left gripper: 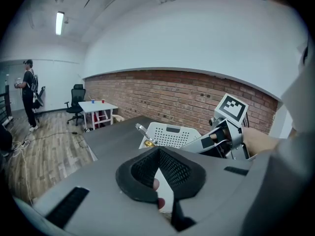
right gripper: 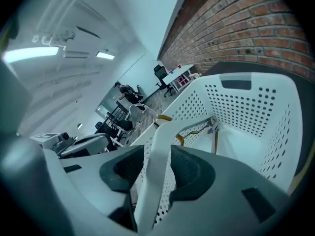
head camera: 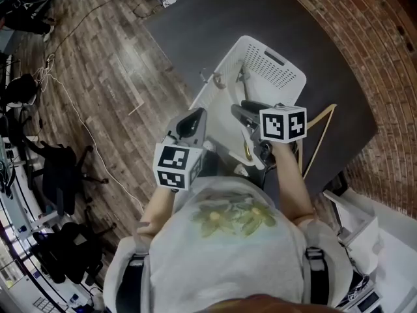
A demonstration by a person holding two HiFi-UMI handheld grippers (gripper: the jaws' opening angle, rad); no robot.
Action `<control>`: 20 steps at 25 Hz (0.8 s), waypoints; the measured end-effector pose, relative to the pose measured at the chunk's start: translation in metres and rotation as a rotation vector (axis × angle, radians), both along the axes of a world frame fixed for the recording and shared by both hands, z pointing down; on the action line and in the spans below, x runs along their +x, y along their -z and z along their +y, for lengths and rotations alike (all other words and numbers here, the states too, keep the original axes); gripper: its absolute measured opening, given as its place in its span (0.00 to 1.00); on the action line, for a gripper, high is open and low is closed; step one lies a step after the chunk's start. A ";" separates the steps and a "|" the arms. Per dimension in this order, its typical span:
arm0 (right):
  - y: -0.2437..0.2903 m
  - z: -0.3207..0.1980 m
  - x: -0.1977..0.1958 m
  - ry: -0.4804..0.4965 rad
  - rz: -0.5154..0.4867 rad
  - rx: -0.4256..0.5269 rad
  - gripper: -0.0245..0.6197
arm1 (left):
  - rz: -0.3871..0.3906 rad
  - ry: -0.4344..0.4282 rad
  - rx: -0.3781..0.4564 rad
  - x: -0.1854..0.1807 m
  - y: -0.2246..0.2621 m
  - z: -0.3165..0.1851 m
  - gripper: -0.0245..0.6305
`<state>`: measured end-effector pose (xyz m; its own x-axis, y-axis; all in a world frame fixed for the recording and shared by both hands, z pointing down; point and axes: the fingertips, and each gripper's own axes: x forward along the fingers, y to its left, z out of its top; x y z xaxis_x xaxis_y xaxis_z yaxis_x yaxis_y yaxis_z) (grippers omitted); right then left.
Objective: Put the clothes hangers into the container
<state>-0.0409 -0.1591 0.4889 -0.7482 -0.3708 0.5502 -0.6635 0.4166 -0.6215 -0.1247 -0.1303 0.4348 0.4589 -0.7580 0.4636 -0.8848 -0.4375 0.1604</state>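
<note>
A white perforated basket (head camera: 290, 67) stands on the dark grey table (head camera: 195, 18). Wooden hangers with metal hooks (head camera: 244, 77) lie inside it, and they show in the right gripper view (right gripper: 197, 131) too. One more wooden hanger (head camera: 319, 135) lies on the table right of the basket. My right gripper (head camera: 242, 109) is at the near rim. That rim (right gripper: 158, 146) runs between its jaws, which stand open around it (right gripper: 158, 156). My left gripper (head camera: 194, 117) is at the basket's near left edge. Its fingertips meet (left gripper: 158, 154), with a white strip of the basket pinched between them.
Wooden floor with cables and black office chairs (head camera: 58, 168) lies left of the table. A brick wall (head camera: 384, 57) runs along the right. A person (left gripper: 27, 92) stands far off beside a small white table (left gripper: 98, 107). White equipment (head camera: 365, 227) sits near right.
</note>
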 end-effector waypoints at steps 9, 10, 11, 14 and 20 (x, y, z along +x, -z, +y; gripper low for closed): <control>0.027 -0.001 0.021 -0.073 0.080 0.161 0.28 | 0.003 -0.064 0.019 0.019 0.005 -0.002 0.08; 0.032 -0.001 0.023 -0.081 0.076 0.185 0.21 | 0.004 -0.071 0.023 0.022 0.007 -0.002 0.08; 0.038 0.000 0.025 -0.088 0.064 0.208 0.13 | 0.006 -0.078 0.027 0.024 0.008 -0.002 0.08; 0.057 0.008 0.026 -0.084 -0.027 0.256 0.10 | 0.013 -0.104 0.034 0.035 0.010 -0.002 0.08; 0.072 0.029 0.028 -0.065 -0.099 0.328 0.09 | 0.012 -0.171 0.033 0.057 0.014 0.005 0.08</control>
<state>-0.0128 -0.1300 0.4170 -0.7611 -0.5648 0.3191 -0.6382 0.5638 -0.5242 -0.0674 -0.1254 0.4209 0.5877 -0.6834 0.4330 -0.7953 -0.5864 0.1539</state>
